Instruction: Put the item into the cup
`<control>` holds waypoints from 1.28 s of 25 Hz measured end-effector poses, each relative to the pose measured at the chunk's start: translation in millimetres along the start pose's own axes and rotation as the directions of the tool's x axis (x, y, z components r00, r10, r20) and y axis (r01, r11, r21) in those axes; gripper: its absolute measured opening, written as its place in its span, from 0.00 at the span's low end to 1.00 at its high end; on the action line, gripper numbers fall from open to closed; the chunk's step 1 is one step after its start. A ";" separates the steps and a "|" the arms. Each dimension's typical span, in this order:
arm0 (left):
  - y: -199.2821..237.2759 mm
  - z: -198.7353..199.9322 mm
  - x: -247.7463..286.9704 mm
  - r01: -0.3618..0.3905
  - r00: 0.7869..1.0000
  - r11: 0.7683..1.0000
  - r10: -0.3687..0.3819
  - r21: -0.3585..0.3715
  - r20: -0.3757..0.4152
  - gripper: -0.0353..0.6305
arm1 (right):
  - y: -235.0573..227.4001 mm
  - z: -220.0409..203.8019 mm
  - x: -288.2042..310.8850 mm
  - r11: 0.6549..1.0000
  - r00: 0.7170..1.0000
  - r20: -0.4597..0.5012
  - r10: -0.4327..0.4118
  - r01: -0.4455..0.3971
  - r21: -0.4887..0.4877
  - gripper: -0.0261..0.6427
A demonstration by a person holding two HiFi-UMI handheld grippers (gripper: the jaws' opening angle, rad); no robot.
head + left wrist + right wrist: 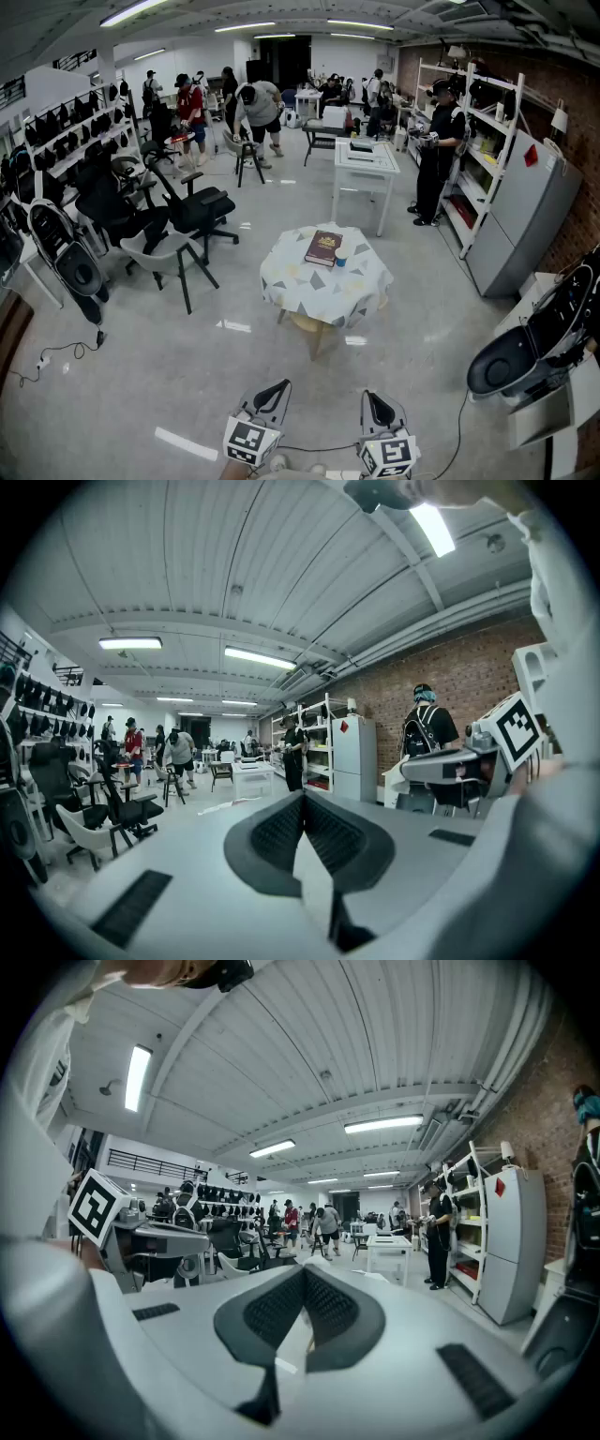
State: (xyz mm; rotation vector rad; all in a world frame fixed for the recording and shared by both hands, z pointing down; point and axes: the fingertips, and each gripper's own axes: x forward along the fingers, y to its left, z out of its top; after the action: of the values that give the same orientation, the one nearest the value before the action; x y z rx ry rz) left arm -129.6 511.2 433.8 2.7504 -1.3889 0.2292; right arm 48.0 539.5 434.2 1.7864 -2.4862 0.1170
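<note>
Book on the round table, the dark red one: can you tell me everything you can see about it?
The dark red book looks like a closed hardcover with a gold mark on its cover, too small to read. It lies flat on the white tablecloth with grey and yellow triangles, toward the round table's far side. A small blue thing sits by its near right corner; I cannot tell if they touch.

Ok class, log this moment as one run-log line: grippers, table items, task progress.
left gripper: shut, empty | right gripper: shut, empty | round table: book, blue cup | task: not started
</note>
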 end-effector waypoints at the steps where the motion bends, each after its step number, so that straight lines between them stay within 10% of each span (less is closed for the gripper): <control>1: -8.3 2.3 2.3 -0.003 1.000 1.000 0.003 0.003 0.008 0.07 | -5.7 1.1 -2.6 1.000 1.000 0.003 0.008 -0.008 -0.008 0.04; 16: -61.6 14.0 31.6 -0.047 0.999 0.999 0.046 0.019 0.024 0.07 | -45.2 4.8 -5.4 0.993 0.995 0.023 0.100 -0.099 -0.058 0.05; 32: 12.1 17.1 126.9 0.027 0.999 1.000 -0.027 0.003 0.028 0.07 | -68.5 5.8 104.0 0.996 0.999 -0.024 0.048 -0.050 -0.068 0.05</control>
State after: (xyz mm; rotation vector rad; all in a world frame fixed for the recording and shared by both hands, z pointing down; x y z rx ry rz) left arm -63.2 401.1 436.4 2.7827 -1.3577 0.1919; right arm 79.7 419.1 440.7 1.6895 -2.4876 0.0534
